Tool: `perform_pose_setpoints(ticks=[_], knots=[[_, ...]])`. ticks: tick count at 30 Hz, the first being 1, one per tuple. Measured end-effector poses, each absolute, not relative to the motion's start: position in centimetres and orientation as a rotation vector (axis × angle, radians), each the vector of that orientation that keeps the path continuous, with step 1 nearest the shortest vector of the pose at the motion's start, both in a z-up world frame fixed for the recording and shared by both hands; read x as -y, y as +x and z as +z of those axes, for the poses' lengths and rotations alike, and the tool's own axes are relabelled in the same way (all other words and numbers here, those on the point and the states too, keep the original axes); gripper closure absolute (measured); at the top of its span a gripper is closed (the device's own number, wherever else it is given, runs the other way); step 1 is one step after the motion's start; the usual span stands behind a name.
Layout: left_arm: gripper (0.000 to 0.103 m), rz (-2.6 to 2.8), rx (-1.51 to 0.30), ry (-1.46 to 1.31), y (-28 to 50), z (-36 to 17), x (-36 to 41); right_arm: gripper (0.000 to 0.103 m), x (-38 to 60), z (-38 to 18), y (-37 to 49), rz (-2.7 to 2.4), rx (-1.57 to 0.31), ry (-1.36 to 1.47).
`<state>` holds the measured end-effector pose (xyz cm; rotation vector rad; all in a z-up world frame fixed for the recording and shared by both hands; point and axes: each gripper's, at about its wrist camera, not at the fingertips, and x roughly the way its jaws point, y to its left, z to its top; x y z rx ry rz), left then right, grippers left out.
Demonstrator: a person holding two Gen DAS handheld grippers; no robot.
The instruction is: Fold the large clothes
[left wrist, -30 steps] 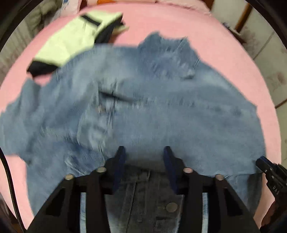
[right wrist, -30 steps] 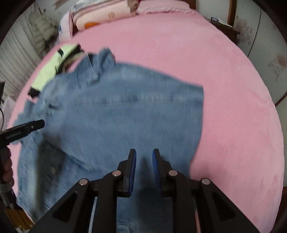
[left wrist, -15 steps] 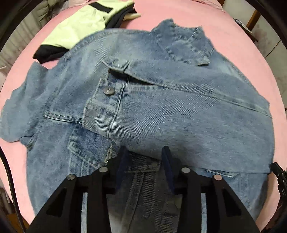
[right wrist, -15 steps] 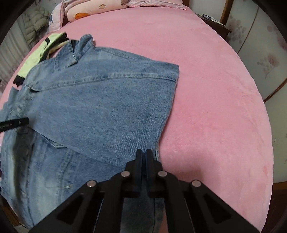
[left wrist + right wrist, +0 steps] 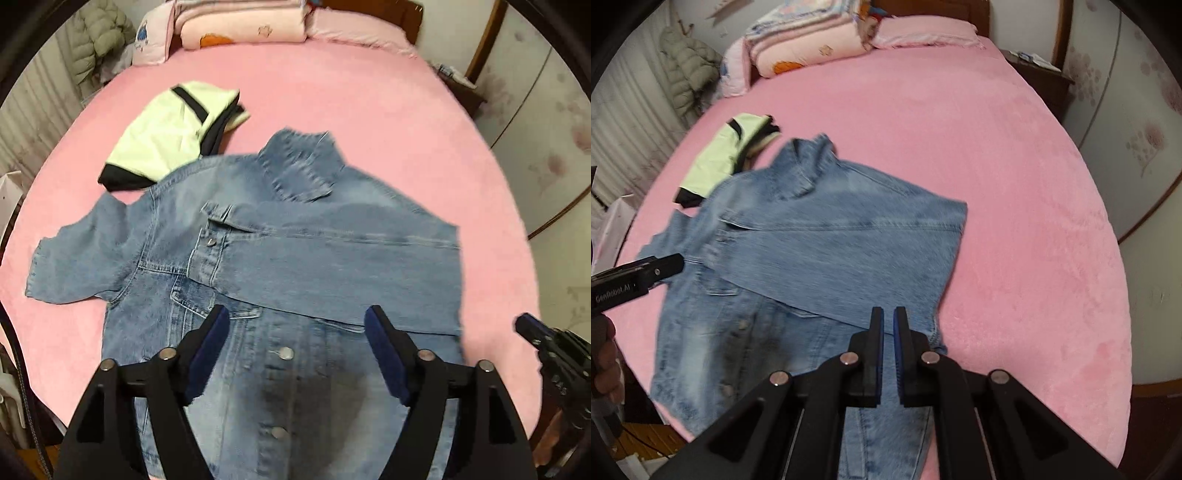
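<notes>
Denim jacket (image 5: 295, 258) half-folded on pink bed (image 5: 369, 110), left tongs (image 5: 295, 321) spreading, empty, right tongs (image 5: 888, 321) pressed together, empty.

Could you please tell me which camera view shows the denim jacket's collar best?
The left wrist view: the denim jacket's collar sits near the frame's centre, large, with its stitching visible. The right wrist view shows the same collar smaller, further off to the left, and blurrier.

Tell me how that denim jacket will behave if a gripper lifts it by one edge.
The denim jacket would probably droop rather than stay flat: its folded panel already drapes over the layer beneath. It likely feels fairly heavy, given thick seams and metal buttons. On the plush pink bed cover it may drag rather than slide.
</notes>
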<state>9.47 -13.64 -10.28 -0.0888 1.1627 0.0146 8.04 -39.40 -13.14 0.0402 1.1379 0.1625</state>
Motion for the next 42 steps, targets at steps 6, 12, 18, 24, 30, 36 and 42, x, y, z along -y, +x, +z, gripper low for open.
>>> perform_pose_setpoints(ticks=[6, 12, 18, 24, 30, 36, 42], knots=[[0.015, -0.015, -1.097, -0.120, 6.3, -4.8, 14.8, 0.098, 37.4, -9.3, 6.6, 0.256, -1.101, -0.019], [0.015, 0.008, -1.043, -0.172, 3.2, -1.3, 12.2, 0.098, 34.3, -5.8, 5.0, 0.355, -1.050, -0.014], [0.015, 0.015, -1.008, -0.198, 0.2, 0.8, 5.9, 0.098, 28.7, -3.1, 4.1, 0.430, -0.984, -0.018], [0.015, 0.016, -1.046, -0.337, -0.4, -0.4, -5.7, 0.098, 20.5, -2.8, 3.9, 0.425, -0.961, -0.041], [0.015, 0.023, -1.062, -0.375, 0.7, -2.5, -18.6, 0.098, 10.6, -4.0, 4.1, 0.337, -1.001, 0.018], [0.015, 0.078, -1.107, -0.401, 2.4, -5.6, -28.3, 0.098, 1.8, -4.6, 5.1, 0.329, -1.023, 0.000], [0.015, 0.119, -1.100, -0.451, 3.8, -8.1, -33.8, 0.098, -4.5, -5.1, 7.2, 0.354, -1.049, -0.002]])
